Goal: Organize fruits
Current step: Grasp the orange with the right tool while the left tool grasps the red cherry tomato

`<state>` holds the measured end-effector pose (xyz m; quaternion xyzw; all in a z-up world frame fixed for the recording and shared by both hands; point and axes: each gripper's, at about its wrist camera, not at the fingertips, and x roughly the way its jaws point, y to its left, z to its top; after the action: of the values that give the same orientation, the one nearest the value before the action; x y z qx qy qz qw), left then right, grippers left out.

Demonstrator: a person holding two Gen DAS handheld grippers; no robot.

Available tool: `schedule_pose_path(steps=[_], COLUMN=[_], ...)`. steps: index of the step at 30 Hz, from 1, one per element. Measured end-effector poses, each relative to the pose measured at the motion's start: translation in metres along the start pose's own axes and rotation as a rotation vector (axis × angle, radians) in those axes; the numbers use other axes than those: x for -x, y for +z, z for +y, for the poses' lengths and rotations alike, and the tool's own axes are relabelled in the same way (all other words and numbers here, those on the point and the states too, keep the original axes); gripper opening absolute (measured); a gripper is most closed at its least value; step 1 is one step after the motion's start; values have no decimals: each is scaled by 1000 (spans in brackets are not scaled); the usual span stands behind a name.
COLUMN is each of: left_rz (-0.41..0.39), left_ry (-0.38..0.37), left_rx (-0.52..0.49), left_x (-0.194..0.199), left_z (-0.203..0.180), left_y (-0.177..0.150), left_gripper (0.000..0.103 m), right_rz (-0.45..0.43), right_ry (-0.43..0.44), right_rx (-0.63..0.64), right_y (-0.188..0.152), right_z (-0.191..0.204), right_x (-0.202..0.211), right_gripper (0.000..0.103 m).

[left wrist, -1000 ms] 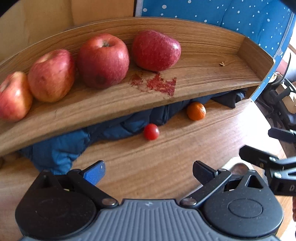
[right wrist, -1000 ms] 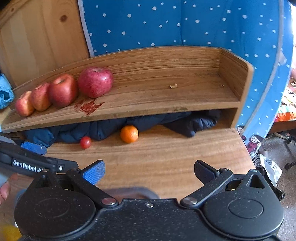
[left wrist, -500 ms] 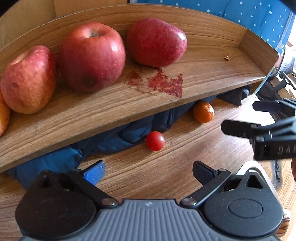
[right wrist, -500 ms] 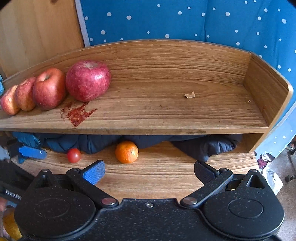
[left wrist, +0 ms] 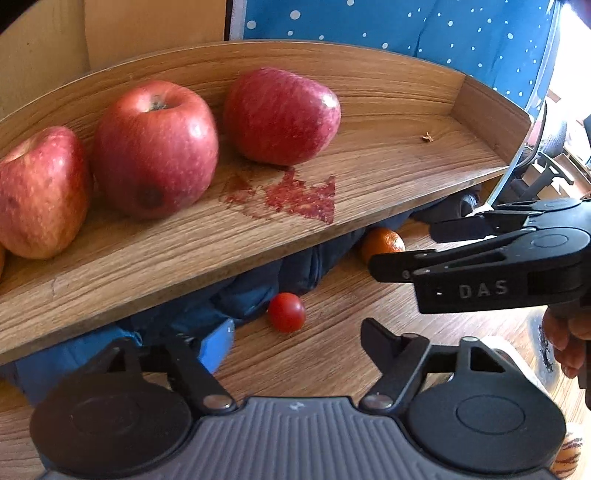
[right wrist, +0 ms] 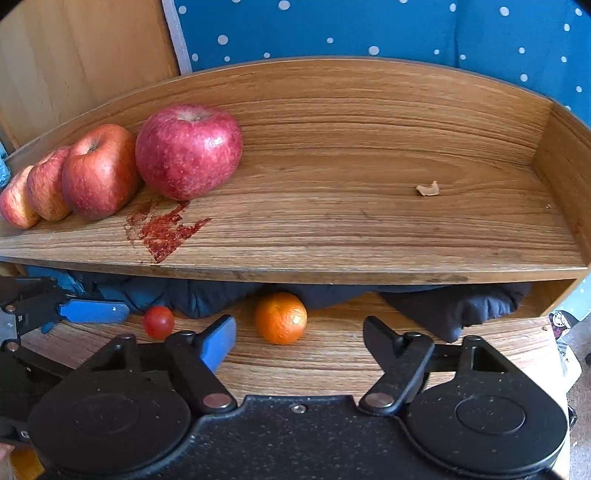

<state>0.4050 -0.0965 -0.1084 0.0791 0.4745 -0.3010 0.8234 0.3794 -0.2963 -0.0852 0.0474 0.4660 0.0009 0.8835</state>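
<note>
Several red apples [right wrist: 188,151] sit in a row at the left of a wooden shelf [right wrist: 369,229]. Below it, on the wooden table [right wrist: 325,365], lie a small orange [right wrist: 280,317] and a cherry tomato [right wrist: 159,322]. My right gripper [right wrist: 297,330] is open, low over the table, with the orange just ahead between its fingers. My left gripper [left wrist: 295,338] is open too, and the tomato [left wrist: 286,312] lies just ahead of it. In the left wrist view the apples [left wrist: 155,147] loom close, and the right gripper's fingers [left wrist: 461,229] reach in beside the orange [left wrist: 382,242].
Dark blue cloth [right wrist: 207,295] is bunched under the shelf behind the fruit. A red stain [right wrist: 162,232] and a crumb [right wrist: 428,189] mark the shelf. Blue dotted fabric [right wrist: 369,29] hangs behind. A hand [left wrist: 565,332] holds the right gripper.
Both grippers have moved forward and lower toward the shelf. The right one now has the orange just ahead between its fingers; the left one has closed in on the tomato. Both stay open.
</note>
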Motion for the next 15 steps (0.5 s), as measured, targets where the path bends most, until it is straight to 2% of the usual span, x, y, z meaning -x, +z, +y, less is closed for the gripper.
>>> schedule_pose_path(steps=[4, 9, 15], left_rz=[-5, -5, -2], left_ry=[25, 27, 59], left_rx=[0, 2, 8], left_x=[-5, -9, -10], left_z=[-1, -2, -4], left_y=[0, 3, 7], left_gripper=[62, 56, 40], right_rz=[0, 5, -13], right_ry=[-3, -1, 7], right_rx=[-4, -3, 2], right_y=[-1, -4, -11], right_z=[1, 10, 13], right_x=[-4, -16, -16], right_gripper=[61, 50, 38])
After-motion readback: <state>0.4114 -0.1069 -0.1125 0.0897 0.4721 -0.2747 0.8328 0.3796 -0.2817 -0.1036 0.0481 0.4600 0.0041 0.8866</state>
